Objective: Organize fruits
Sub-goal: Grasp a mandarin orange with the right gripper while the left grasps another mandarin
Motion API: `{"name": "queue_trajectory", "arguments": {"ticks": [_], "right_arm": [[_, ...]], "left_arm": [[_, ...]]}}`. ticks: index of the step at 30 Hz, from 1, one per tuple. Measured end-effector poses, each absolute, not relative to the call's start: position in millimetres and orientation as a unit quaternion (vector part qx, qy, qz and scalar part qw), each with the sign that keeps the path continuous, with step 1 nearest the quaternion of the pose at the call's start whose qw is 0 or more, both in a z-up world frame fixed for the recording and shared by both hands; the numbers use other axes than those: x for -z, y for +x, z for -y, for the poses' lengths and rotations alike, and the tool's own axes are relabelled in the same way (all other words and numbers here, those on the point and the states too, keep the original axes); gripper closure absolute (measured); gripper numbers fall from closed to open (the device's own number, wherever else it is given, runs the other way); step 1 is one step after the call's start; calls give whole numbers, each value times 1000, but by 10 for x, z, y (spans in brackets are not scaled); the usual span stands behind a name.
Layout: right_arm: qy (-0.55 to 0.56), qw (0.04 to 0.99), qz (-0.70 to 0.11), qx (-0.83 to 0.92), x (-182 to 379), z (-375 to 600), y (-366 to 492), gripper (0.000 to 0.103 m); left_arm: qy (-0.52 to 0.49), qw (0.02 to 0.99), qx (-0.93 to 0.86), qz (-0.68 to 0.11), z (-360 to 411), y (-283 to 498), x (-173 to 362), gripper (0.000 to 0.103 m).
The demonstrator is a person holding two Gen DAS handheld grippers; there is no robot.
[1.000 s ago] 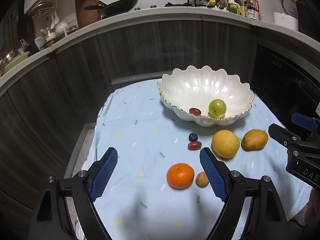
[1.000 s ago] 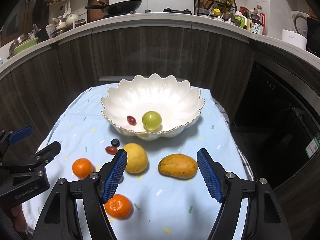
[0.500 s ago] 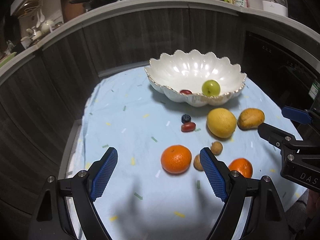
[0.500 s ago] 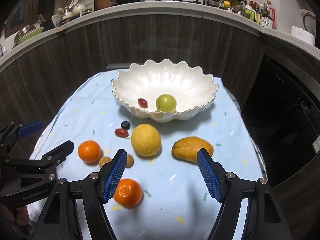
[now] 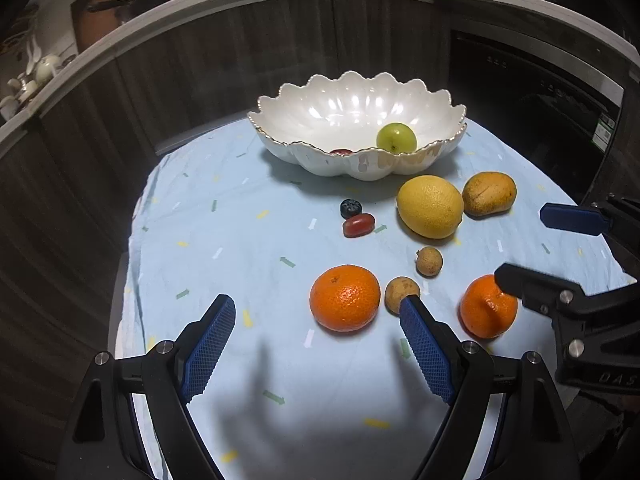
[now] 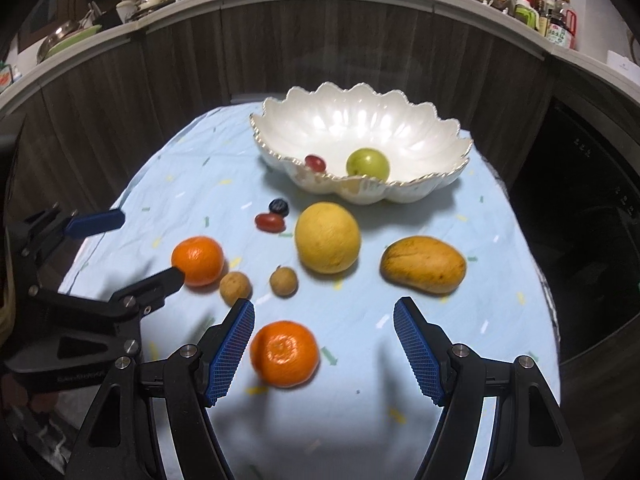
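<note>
The left gripper [image 5: 318,316] has its jaws wide apart and holds nothing; it hangs above the light blue cloth [image 5: 248,224], w/ one orange [image 5: 345,297] lying on the cloth between the two blue pads, nearer to the right one, not touched. The right gripper [image 6: 324,320] is also wide open and empty; a second orange [image 6: 285,353] lies on the cloth between its pads, just beside the left pad, but contact I cannot tell.

The white scalloped bowl [image 6: 420,136] stands at the far side of the cloth. Inside it are a green round fruit [image 6: 367,164] and a small red fruit [image 6: 315,162], apart from each other.

In front of the bowl, on the cloth: a big yellow citrus [image 6: 328,237], a mango [image 6: 424,264] to its right, a blueberry [image 6: 279,207] touching or almost touching another small red fruit [image 6: 270,222] on the left. Two small brown round fruits [image 6: 283,281] lie btw the oranges, near each other but separate
</note>
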State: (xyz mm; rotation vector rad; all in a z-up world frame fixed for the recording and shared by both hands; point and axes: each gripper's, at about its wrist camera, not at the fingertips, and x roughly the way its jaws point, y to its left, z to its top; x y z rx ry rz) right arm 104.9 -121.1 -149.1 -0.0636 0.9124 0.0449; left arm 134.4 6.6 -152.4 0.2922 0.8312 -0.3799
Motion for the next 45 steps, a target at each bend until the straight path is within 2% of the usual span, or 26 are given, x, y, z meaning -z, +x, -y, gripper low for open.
{"name": "queue_trajectory", "arguments": {"ticks": [17,23,26,28,31,34,39,40,42,45], "right_arm": [[-34,872,-487,-38,1765,1068,1139,30],[-29,864,-502,-42,1872,1073,1187,31],[-24,861,-506,-43,1909,1079,1198,33],[-20,859,-509,-45,1929,1086,1202,38],[-13,855,-516,-47,1968,1099,1220,45],[-8,855,-516,-52,1988,1102,1223,47],[-12,854,-517,-64,1987,1065,1218,56],[-12,854,-516,-63,1988,1063,1217,56],[-12,854,-516,-64,1987,1066,1221,56],[-10,855,-515,-64,1984,1071,1215,57]], "left_arm": [[173,866,243,-401,-10,1506,1755,19],[169,861,251,-408,11,1572,1846,24],[165,860,254,-410,26,1589,1874,26],[159,861,256,-410,28,1601,1879,27],[149,862,260,-409,23,1616,1875,32],[147,860,262,-412,27,1633,1894,42],[137,860,269,-412,6,1652,1904,45],[136,859,271,-412,8,1653,1905,46],[133,856,280,-414,16,1642,1902,56],[137,855,282,-413,34,1623,1895,57]]}}
